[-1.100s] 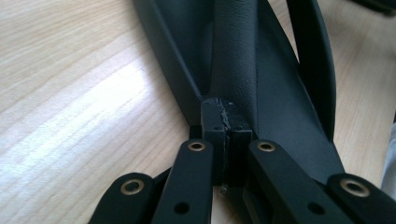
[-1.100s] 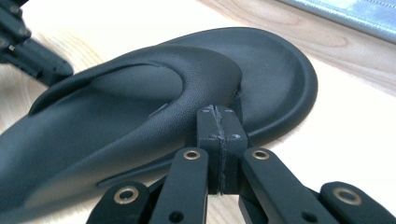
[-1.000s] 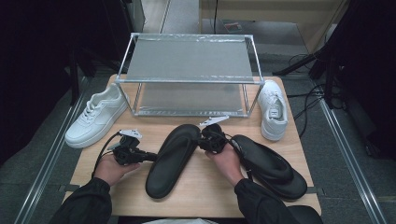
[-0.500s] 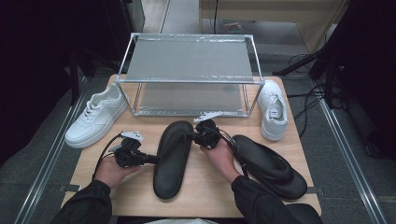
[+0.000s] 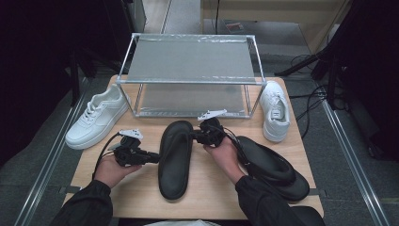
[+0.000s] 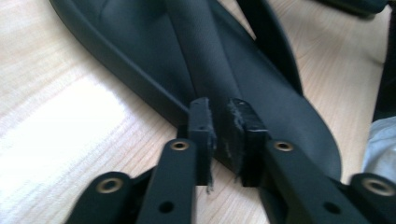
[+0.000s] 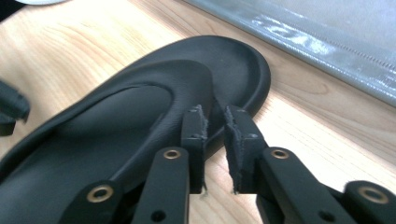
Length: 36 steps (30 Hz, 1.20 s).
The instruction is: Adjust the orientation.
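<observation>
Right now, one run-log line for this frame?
left hand-held gripper: open, jaws just opening, off sandal edge | right hand-held gripper: same | black sandal: flat on table

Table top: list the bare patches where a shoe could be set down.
Bare wood lies on the table between the left gripper and the near edge, and near right of the middle black sandal. Crowded: the right side, with the second black sandal and a white sneaker; the rack fills the back.

Tabletop (image 5: 141,188) evenly lit from above, surroundings beyond it dark; glare patch on its wood in left gripper view, both gripper views soft and blurred.
</observation>
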### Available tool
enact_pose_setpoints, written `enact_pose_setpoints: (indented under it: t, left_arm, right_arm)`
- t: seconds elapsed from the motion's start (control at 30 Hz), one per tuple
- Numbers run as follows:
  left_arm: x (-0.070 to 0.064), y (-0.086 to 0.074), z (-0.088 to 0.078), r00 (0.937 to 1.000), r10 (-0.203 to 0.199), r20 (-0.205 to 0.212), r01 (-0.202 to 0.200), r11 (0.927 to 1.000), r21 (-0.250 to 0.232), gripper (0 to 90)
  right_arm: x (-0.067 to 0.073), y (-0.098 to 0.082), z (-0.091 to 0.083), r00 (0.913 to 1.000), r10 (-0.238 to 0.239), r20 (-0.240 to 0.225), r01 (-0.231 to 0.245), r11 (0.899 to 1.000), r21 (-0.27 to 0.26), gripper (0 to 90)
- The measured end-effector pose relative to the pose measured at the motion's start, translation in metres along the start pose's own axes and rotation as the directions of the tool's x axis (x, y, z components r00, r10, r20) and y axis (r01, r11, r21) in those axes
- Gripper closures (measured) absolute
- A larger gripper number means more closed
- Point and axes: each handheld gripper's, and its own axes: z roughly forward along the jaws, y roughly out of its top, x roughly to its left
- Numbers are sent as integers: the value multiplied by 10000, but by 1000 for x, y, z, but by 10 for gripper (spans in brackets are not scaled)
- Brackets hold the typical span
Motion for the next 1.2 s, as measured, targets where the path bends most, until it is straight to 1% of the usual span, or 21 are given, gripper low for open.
enact_pose_setpoints:
  t: [0.03,0.07,0.1,0.17,0.23,0.3,0.33,0.43,0.53,0.6,0.63,0.7,0.77,0.83,0.87,0.97,1.0,1.03,1.1,1.13,1.2]
  left_arm:
    - [0,1,-3,9999,-85,59,86,9999,-132,732]
    - [0,2,-5,9999,-126,103,127,9998,-179,618]
    - [-1,3,-7,9998,-164,86,166,9995,-266,618]
    - [-4,5,-9,9999,81,-91,-85,9993,-364,510]
    - [-7,8,-11,9987,414,-296,-428,9980,-468,478]
    - [-8,12,-10,9987,476,-168,-483,9979,-438,408]
    - [-8,12,-10,9987,476,-168,-483,9979,-438,399]
    - [-11,17,-5,9978,662,-77,-664,9974,-282,383]
    - [-12,22,-3,9963,848,111,-844,9960,-284,382]
    - [-13,25,-2,9954,941,202,-934,9951,-323,373]
    - [-14,28,-2,9945,1026,212,-1017,9940,-397,364]
    - [-14,33,-1,9934,1123,251,-1113,9930,-393,361]
    - [-14,35,0,9934,1110,277,-1099,9932,-387,358]
    - [-14,39,1,9922,1205,312,-1196,9924,-294,354]
    - [-14,39,1,9922,1205,312,-1196,9924,-294,354]
    - [-14,45,3,9899,1375,353,-1367,9903,-247,354]
    - [-14,45,3,9899,1375,353,-1367,9903,-247,354]
    - [-14,48,5,9895,1388,398,-1379,9901,-250,354]
    - [-14,50,6,9901,1365,333,-1357,9904,-257,354]
    - [-14,52,8,9907,1339,225,-1333,9907,-259,355]
    - [-15,54,9,9906,1334,292,-1326,9908,-266,370]
  right_arm:
    - [0,0,-3,9999,-94,-73,93,9999,-115,746]
    - [2,-1,-11,9996,-189,-213,184,9995,-269,699]
    - [2,-1,-11,9996,-189,-213,184,9995,-269,699]
    - [2,-5,-23,9983,-220,-543,192,9985,-516,654]
    - [2,-6,-28,9973,-162,-722,129,9989,-453,654]
    - [4,-12,-43,9962,-155,-856,111,9986,-517,634]
    - [4,-12,-43,9962,-155,-856,111,9986,-517,634]
    - [5,-19,-62,9963,-170,-844,102,9967,-810,637]
    - [6,-21,-72,9970,-142,-766,71,9957,-924,671]
    - [6,-25,-83,9978,-131,-648,61,9941,-1083,740]
    - [6,-29,-91,9984,-68,-561,5,9938,-1114,828]
    - [3,-33,-99,9986,39,-536,-96,9943,-1062,900]
    - [1,-35,-103,9981,125,-601,-184,9948,-997,900]
    - [-5,-42,-115,9988,288,-400,-330,9937,-1073,900]
    - [-5,-42,-115,9988,288,-400,-330,9937,-1073,900]
    - [-15,-55,-135,9983,574,101,-558,9909,-1226,900]
    - [-15,-55,-135,9983,574,101,-558,9909,-1226,900]
    - [-21,-65,-147,9963,780,358,-725,9883,-1346,900]
    - [-23,-68,-151,9955,842,438,-776,9878,-1349,900]
    - [-29,-79,-162,9924,1067,615,-971,9852,-1414,900]
    - [-30,-83,-166,9910,1152,676,-1048,9844,-1412,900]
